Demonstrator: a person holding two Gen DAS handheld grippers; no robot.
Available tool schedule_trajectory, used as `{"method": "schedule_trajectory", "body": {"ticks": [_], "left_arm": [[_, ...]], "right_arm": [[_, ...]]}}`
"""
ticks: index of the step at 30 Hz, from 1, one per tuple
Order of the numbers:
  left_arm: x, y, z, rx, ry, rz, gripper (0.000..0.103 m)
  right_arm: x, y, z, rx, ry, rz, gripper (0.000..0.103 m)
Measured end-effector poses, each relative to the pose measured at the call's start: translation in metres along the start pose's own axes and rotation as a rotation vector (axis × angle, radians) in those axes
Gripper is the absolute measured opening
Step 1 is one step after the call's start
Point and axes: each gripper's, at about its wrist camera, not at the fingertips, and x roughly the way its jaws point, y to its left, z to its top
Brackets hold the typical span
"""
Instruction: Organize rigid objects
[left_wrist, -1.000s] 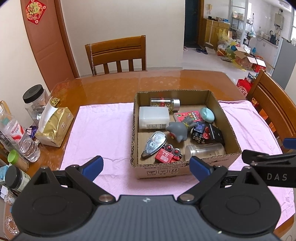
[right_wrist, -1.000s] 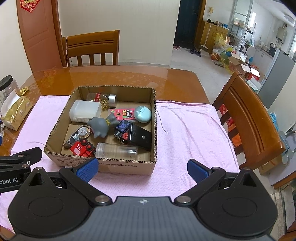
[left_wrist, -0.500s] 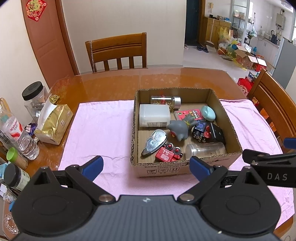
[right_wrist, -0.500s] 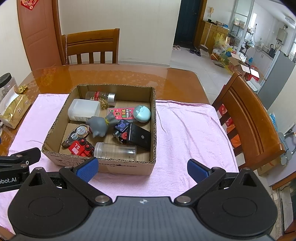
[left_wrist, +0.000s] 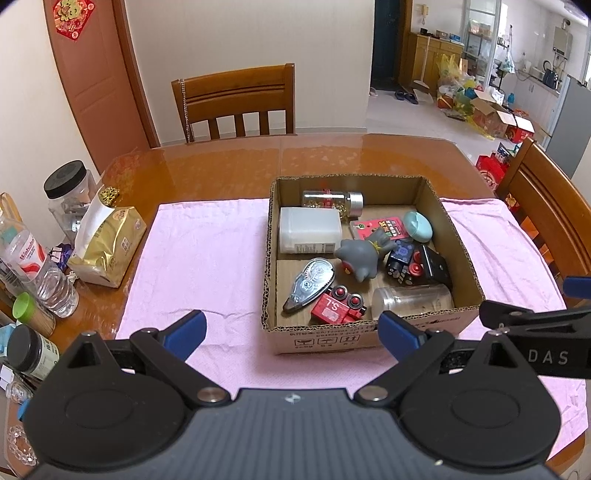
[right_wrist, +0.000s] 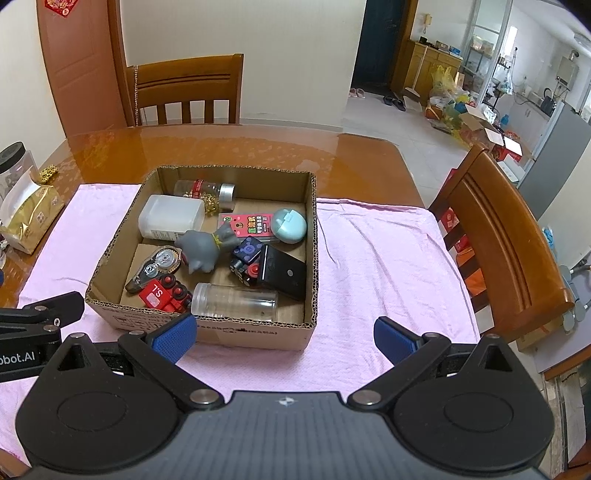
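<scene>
Both tongs, left gripper (left_wrist: 291, 330) and right gripper (right_wrist: 283, 334), stay wide and empty, edging back; cardboard box (left_wrist: 373, 338) mid-frame remains untouched.

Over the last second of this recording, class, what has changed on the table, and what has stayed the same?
Very little. Both cameras shift slightly, so the cardboard box sits marginally differently in view. Nothing was grasped or released: the left gripper and right gripper stay open and empty, and the toys and jars in the box stay put.
</scene>
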Motion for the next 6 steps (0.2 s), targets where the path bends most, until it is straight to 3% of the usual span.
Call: {"method": "schedule_trajectory", "body": {"ticks": [6], "left_arm": [[0.0009, -0.0001, 0.001, 0.0, 0.002, -0.004, 0.099]], "right_arm": [[0.0008, 0.0008, 0.0005, -0.002, 0.002, 0.002, 0.103]]}}
